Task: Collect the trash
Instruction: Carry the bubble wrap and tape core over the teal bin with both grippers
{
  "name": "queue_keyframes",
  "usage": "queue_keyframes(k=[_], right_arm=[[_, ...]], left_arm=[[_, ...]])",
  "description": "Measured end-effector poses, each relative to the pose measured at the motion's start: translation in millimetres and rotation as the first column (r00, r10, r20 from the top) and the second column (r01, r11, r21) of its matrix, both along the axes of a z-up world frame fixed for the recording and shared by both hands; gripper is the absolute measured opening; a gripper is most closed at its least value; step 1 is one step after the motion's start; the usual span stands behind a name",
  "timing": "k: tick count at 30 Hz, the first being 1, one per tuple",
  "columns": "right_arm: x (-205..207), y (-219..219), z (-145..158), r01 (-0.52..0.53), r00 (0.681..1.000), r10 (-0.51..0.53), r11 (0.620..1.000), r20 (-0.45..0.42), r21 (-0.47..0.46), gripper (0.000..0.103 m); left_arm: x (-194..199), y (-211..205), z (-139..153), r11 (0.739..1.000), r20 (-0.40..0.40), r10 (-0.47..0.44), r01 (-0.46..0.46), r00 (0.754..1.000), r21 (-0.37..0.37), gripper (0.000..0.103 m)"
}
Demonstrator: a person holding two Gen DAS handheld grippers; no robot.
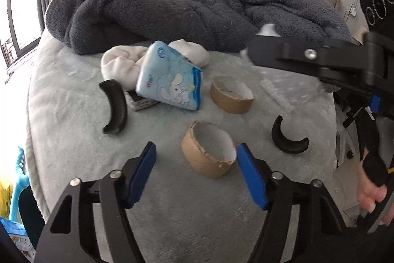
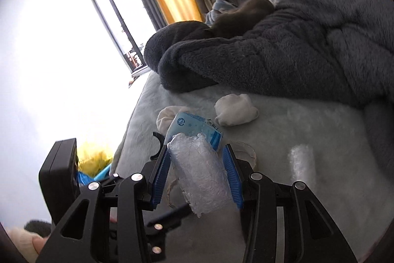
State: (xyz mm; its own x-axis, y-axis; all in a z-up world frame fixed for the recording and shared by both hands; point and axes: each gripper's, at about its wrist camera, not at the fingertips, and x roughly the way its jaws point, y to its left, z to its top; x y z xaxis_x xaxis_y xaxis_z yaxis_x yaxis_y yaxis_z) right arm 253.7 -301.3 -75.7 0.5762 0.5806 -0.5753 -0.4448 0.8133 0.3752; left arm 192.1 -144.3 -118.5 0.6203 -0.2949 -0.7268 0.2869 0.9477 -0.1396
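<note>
I take the blue tissue packet printed with a white rabbit [image 1: 170,80] as my landmark on the pale grey plush bedspread [image 1: 73,120].

Right gripper [image 2: 197,174]: its blue pads are clamped on a crumpled roll of clear plastic film [image 2: 199,171], held off the bedspread on the near side of the packet. A second roll of clear plastic film [image 2: 301,162] lies to the right of the packet, apart from it.

Left gripper [image 1: 197,171]: fingers spread wide, holding nothing. The torn brown cardboard tape core [image 1: 208,154] stands on the near side of the packet, just ahead of the gap between the pads and touching neither, as far as I can tell. A second brown cardboard ring [image 1: 231,94] sits just right of the packet. A curved black plastic piece [image 1: 114,106] lies to its left, another black curved piece [image 1: 289,138] lies well to its right, and white rolled socks [image 1: 123,63] lie behind it.

Judgement: the step in hand is taking the near core with the left gripper. I would advance so the pads straddle the ring across its width, low on the wall, and close gently, since thin torn cardboard will likely buckle. The plush surface may let it tip. I see no trash container clearly; a yellow bag [image 2: 93,159] beyond the bed edge, left of the packet, may serve.
</note>
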Motion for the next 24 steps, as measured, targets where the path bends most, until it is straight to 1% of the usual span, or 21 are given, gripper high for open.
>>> queue_keyframes(k=[2, 4, 5, 8, 9, 10, 11, 13, 17, 20, 24], right_arm=[[-0.1, 1.2, -1.1, 0.0, 1.0, 0.0, 1.0, 0.005, -0.013, 0.045], [1.1, 0.4, -2.3, 0.009, 1.0, -0.009, 1.0, 0.005, -0.019, 0.045], [1.8, -0.4, -3.3, 0.016, 1.0, -0.016, 1.0, 0.004, -0.019, 0.045], [5.0, -2.1, -5.2, 0.04, 0.999, -0.04, 0.999, -0.001, 0.0, 0.045], [6.0, -1.8, -4.4, 0.043, 0.999, -0.043, 0.999, -0.001, 0.003, 0.045], [6.5, -0.7, -3.5, 0.044, 0.999, -0.044, 0.999, 0.001, 0.003, 0.045], [6.8, 1.3, -2.9, 0.041, 0.999, -0.041, 0.999, 0.005, 0.002, 0.045], [7.8, 6.1, -3.5, 0.036, 0.999, -0.036, 0.999, 0.005, -0.005, 0.045], [9.5, 18.6, -5.8, 0.021, 1.0, -0.021, 1.0, 0.005, -0.02, 0.045], [10.6, 27.1, -4.4, 0.011, 1.0, -0.01, 1.0, 0.012, -0.025, 0.045], [11.6, 37.4, -0.2, 0.0, 1.0, 0.0, 1.0, 0.021, -0.009, 0.045]], left_arm=[[-0.4, -1.9, -1.2, 1.0, -0.007, -0.018, 0.018, 1.0, -0.01, 0.064], [-1.2, -3.0, -3.0, 0.999, -0.009, -0.037, 0.037, 0.999, -0.003, 0.06], [-0.7, -3.8, -3.9, 0.999, -0.013, -0.044, 0.044, 0.999, -0.002, 0.059], [2.8, 0.1, -8.2, 0.998, -0.049, -0.055, 0.053, 0.997, -0.042, 0.058], [3.0, 1.8, -8.8, 0.997, -0.053, -0.058, 0.055, 0.997, -0.059, 0.053], [2.8, 3.1, -8.7, 0.995, -0.051, -0.061, 0.057, 0.997, -0.076, 0.046], [3.1, 4.7, -8.2, 0.994, -0.052, -0.067, 0.062, 0.996, -0.095, 0.045], [1.6, 5.4, -7.3, 0.993, -0.045, -0.075, 0.07, 0.996, -0.093, 0.043], [-4.3, 9.9, -3.5, 0.993, -0.029, -0.083, 0.08, 0.996, -0.093, 0.042], [-6.3, 20.8, 2.8, 0.994, -0.018, -0.056, 0.055, 0.998, -0.096, 0.042], [-11.1, 39.4, 10.2, 0.996, 0.006, -0.014, 0.015, 1.0, -0.091, 0.042]])
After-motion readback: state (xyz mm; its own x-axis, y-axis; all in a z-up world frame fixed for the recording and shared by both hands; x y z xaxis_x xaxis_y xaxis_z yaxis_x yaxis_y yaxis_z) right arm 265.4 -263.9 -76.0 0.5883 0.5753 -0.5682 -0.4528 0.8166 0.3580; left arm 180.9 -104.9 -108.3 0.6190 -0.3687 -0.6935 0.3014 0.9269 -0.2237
